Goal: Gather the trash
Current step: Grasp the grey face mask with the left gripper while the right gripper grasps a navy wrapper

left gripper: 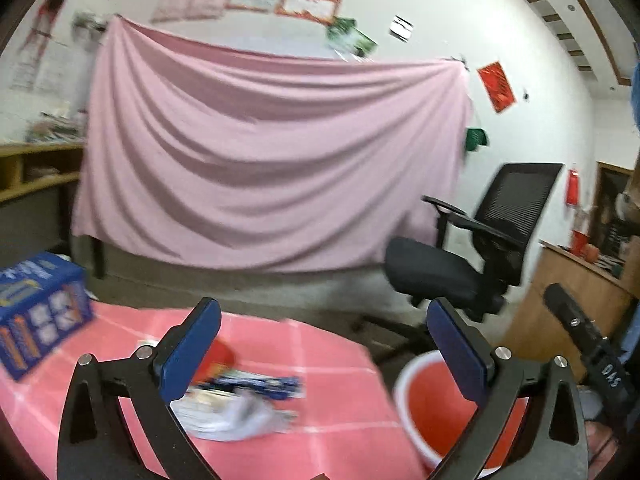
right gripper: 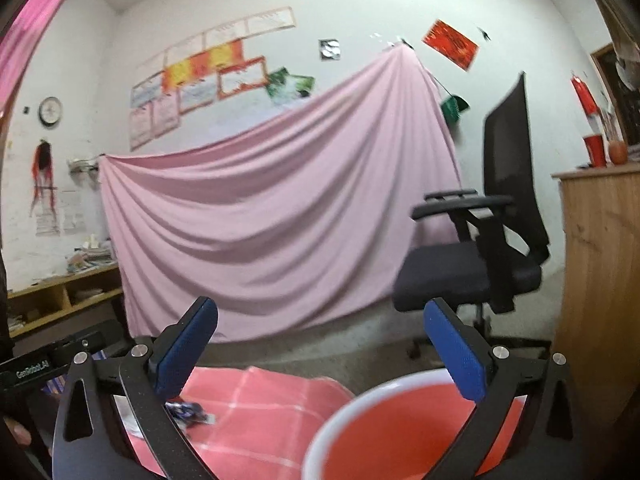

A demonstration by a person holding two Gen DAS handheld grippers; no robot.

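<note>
My left gripper [left gripper: 324, 344] has its blue pads spread wide with nothing between them, and it hangs above the near edge of the table [left gripper: 340, 432] with its pink checked cloth. Just below and ahead of its left finger lies the trash [left gripper: 240, 404]: a blurred heap of white crumpled paper and a dark blue wrapper, with something red at the back, all resting on the cloth. The bucket [left gripper: 436, 408], red with a white rim, sits below its right finger, just off the table's right edge. A blue box [left gripper: 40, 312] stands on the table far to the left. My right gripper [right gripper: 322, 350] is likewise wide apart and holds nothing. The bucket [right gripper: 400, 432] opens directly beneath it, under the right finger, and the table [right gripper: 256, 420] lies lower left, where I can make out a scrap of the trash [right gripper: 188, 414] beside the left finger. Ahead of both grippers hangs a pink sheet [left gripper: 272, 152], with a black chair [left gripper: 472, 256] to the right.
</note>
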